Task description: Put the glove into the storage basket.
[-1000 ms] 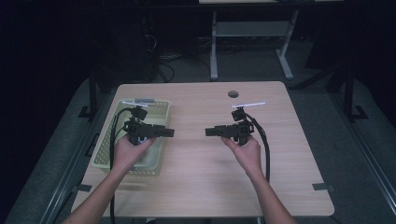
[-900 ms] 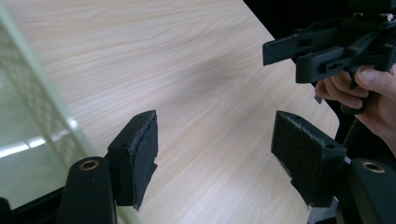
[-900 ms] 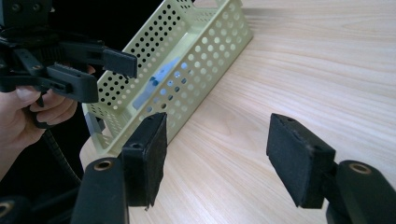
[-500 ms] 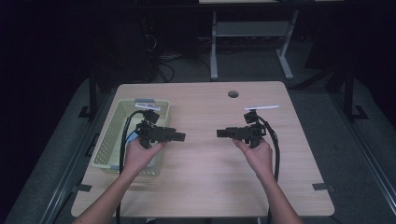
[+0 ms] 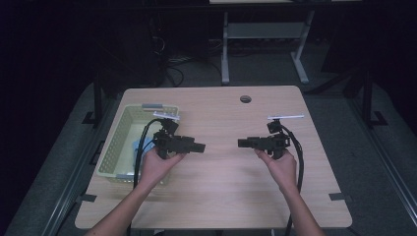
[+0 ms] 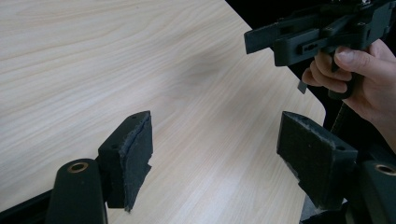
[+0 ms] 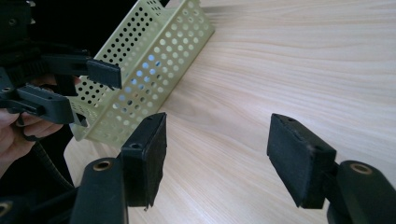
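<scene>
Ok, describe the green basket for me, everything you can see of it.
The basket is a pale yellow-green rectangular tray, plastic by the look, with walls perforated all over by round holes. It sits flat on the wooden table at its left edge, long side running away from the person. Something light blue lies inside; I cannot tell what. The left hand and its claw hover over its near right corner, with no contact visible.

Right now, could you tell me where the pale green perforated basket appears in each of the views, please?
High view: basket at the table's left edge, beside the left gripper.
Left gripper view: no basket; bare table and the right gripper.
Right gripper view: basket upper left, behind the left gripper.
Shared landmark: the wooden table.
</scene>
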The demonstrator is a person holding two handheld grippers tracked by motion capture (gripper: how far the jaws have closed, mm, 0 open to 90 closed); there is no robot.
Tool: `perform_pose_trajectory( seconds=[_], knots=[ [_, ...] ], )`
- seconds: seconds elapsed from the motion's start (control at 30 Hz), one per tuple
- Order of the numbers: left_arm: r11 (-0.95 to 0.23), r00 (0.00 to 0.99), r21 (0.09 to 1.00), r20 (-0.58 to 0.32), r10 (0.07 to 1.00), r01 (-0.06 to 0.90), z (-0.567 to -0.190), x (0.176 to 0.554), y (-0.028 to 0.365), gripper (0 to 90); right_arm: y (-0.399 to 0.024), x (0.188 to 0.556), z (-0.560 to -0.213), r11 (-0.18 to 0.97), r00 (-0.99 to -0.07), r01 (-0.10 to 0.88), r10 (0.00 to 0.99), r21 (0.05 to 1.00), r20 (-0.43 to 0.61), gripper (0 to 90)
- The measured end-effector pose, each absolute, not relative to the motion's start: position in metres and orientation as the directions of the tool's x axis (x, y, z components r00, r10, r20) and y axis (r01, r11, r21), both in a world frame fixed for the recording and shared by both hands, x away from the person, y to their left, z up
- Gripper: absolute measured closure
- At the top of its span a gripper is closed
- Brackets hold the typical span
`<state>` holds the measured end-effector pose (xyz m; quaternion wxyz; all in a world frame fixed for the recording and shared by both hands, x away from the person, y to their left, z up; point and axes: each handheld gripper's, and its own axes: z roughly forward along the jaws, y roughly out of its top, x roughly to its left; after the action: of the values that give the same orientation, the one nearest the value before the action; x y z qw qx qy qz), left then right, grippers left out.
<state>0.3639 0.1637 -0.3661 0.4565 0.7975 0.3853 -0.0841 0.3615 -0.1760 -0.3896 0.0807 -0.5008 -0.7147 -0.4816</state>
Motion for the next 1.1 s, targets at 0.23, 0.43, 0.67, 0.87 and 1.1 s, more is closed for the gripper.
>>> perform_pose_trajectory(
  seconds=[0.23, 0.43, 0.67, 0.87, 1.1],
  knots=[
    [-0.289, 0.697, 0.667, -0.489, 0.525, 0.686, -0.369, 0.363, 0.151, 26.4, -0.188, 0.358, -0.394, 0.020, -0.471, 0.797, 0.646, 0.604, 0.601, 36.9],
    [-0.295, 0.701, 0.667, -0.488, 0.520, 0.684, -0.373, 0.360, 0.144, 26.4, -0.196, 0.354, -0.398, 0.017, -0.461, 0.801, 0.655, 0.599, 0.598, 36.8],
    [-0.295, 0.705, 0.669, -0.493, 0.511, 0.682, -0.377, 0.357, 0.137, 26.4, -0.208, 0.349, -0.408, 0.002, -0.438, 0.813, 0.660, 0.582, 0.610, 36.2],
    [-0.292, 0.707, 0.671, -0.499, 0.502, 0.681, -0.380, 0.355, 0.131, 26.4, -0.215, 0.344, -0.414, -0.009, -0.421, 0.820, 0.667, 0.572, 0.614, 35.8],
    [-0.298, 0.704, 0.667, -0.493, 0.511, 0.683, -0.386, 0.352, 0.124, 26.7, -0.223, 0.341, -0.419, -0.016, -0.410, 0.824, 0.674, 0.567, 0.614, 35.7]
  ],
)
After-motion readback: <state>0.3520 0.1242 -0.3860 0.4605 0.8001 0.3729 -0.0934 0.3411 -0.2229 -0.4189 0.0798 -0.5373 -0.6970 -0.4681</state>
